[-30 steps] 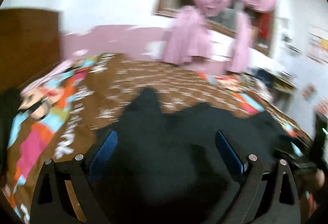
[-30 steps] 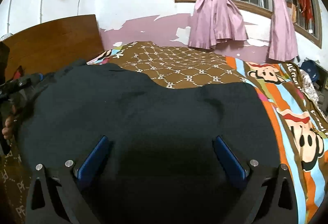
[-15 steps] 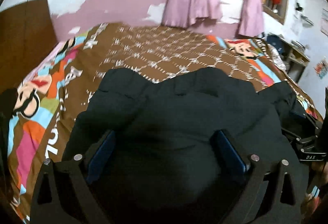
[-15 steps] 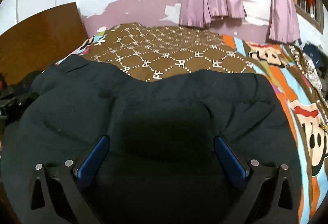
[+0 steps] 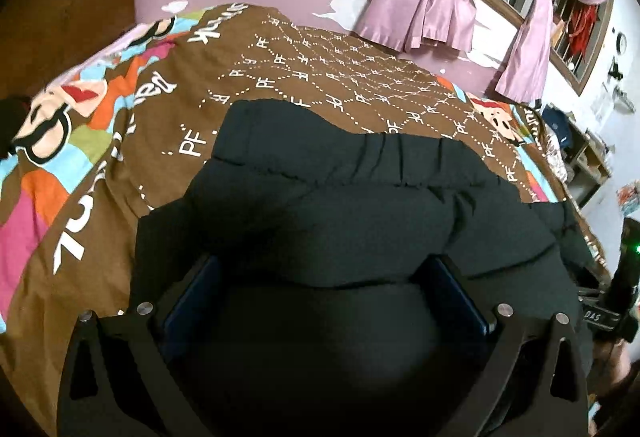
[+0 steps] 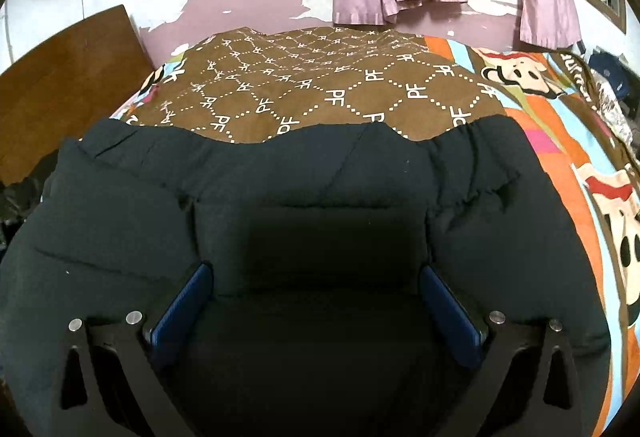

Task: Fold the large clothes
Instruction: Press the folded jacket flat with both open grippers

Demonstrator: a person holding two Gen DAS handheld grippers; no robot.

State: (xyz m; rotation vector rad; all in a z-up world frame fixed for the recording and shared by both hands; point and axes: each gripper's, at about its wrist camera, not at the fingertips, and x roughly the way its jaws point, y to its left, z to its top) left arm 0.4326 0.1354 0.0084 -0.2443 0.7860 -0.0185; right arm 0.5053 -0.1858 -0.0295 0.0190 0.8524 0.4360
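Note:
A big black quilted jacket (image 5: 360, 221) lies spread over the brown patterned bedspread (image 5: 320, 69), its gathered hem toward the far wall. My left gripper (image 5: 324, 269) hovers low over its near part; the jaws are opening, and a padded bulge of jacket sits between the blue pads (image 5: 188, 301). In the right wrist view the same jacket (image 6: 320, 177) fills the lower frame. My right gripper (image 6: 316, 277) is spread wide over it, a quilted panel lying between its pads (image 6: 180, 309); I see no pinch there.
The bedspread (image 6: 320, 89) shows beyond the jacket up to the pink and white wall. A wooden headboard (image 6: 60, 77) stands at the left. Pink curtains (image 5: 428, 5) hang at the window. A cluttered shelf (image 5: 580, 149) is beside the bed on the right.
Both grippers have sunk toward the bed and tilted down. The jacket has settled flat on the bedspread. The left jaws stand slightly wider; the right jaws look the same.

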